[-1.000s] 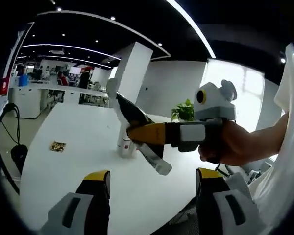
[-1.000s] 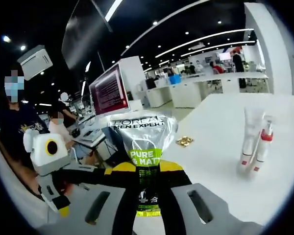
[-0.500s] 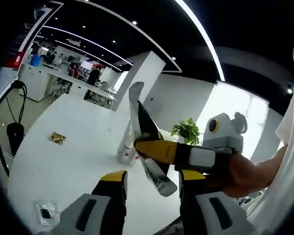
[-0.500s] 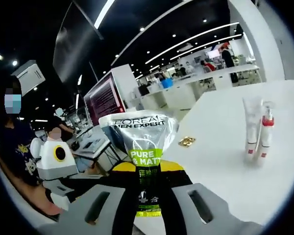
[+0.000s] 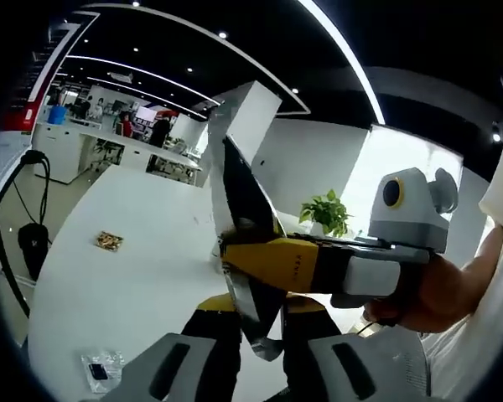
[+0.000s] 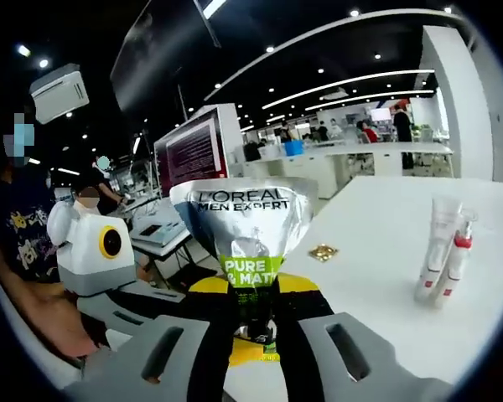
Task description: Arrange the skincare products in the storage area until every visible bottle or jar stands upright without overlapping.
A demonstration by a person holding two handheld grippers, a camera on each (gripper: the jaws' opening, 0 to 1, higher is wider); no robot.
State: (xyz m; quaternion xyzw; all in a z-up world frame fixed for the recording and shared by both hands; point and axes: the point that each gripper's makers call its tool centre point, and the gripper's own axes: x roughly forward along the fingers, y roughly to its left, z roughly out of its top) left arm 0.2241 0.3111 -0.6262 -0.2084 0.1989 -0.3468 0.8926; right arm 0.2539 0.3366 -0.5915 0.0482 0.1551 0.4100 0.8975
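A silver and black L'Oreal Men Expert tube [image 6: 247,222] stands crimp end up in my right gripper [image 6: 251,322], which is shut on its green lower part. In the left gripper view the same tube [image 5: 239,201] is edge-on, and the right gripper [image 5: 230,255] reaches in from the right with its yellow jaws clamped on it. My left gripper [image 5: 264,331] has its jaws drawn in against the tube's cap end. Its body [image 6: 142,301] enters the right gripper view from the left. A white tube [image 6: 436,247] and a red-collared pump bottle [image 6: 454,255] stand upright together on the white table [image 6: 386,209].
A small gold wrapper [image 5: 110,241] [image 6: 323,252] lies on the table. A clear plastic packet [image 5: 101,371] lies near the table's edge. A potted plant [image 5: 329,216] stands beyond the table. A person's arm [image 6: 33,310] is at the left.
My left gripper's jaws have narrowed from wide open to close around the tube's cap end. The right gripper has brought the tube closer to the left gripper and more upright.
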